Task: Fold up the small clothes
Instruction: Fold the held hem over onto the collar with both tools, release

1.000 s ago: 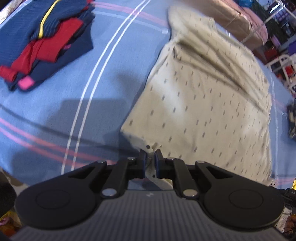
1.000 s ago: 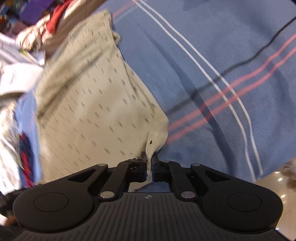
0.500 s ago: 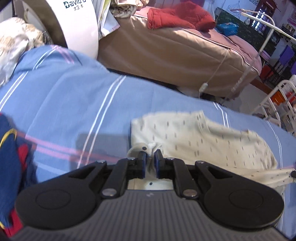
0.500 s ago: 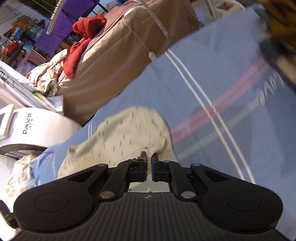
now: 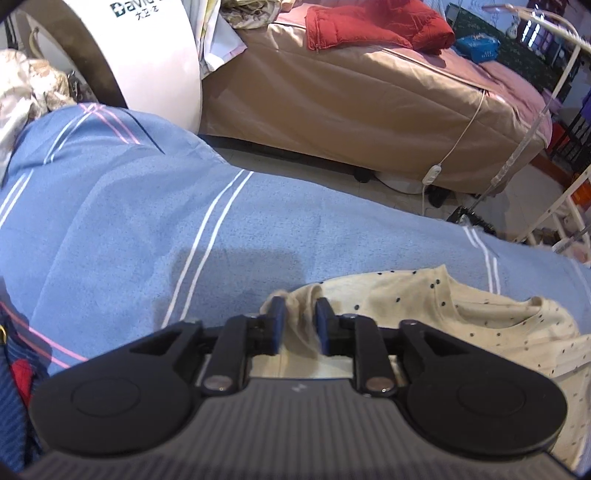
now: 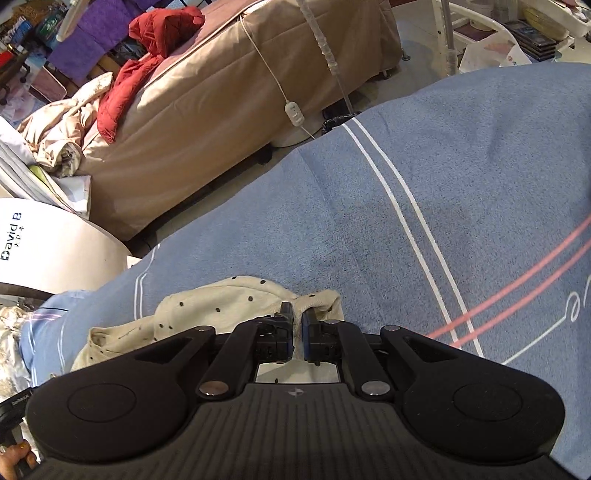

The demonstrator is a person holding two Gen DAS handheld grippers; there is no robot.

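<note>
A beige shirt with small dark dots (image 5: 480, 325) lies bunched on the blue striped bedsheet (image 5: 147, 221). In the left wrist view its near edge runs between the fingers of my left gripper (image 5: 298, 314). Those jaws are opening, and the cloth sits loose in the gap without being pinched. In the right wrist view the other edge of the shirt (image 6: 221, 302) is folded over. My right gripper (image 6: 297, 317) is shut on a fold of it, right above the bedsheet (image 6: 443, 184).
A pile of navy and red clothes (image 5: 14, 373) lies at the left edge of the sheet. Beyond the sheet stand a brown bed (image 5: 351, 103) with a red jacket (image 5: 376, 26) and a white round appliance (image 5: 155, 48). A person's hand (image 6: 14, 454) shows at the lower left.
Both grippers carried the shirt's edge far across the sheet, folding the flat shirt onto itself. The left jaws, pinched on the cloth before, have now parted.
</note>
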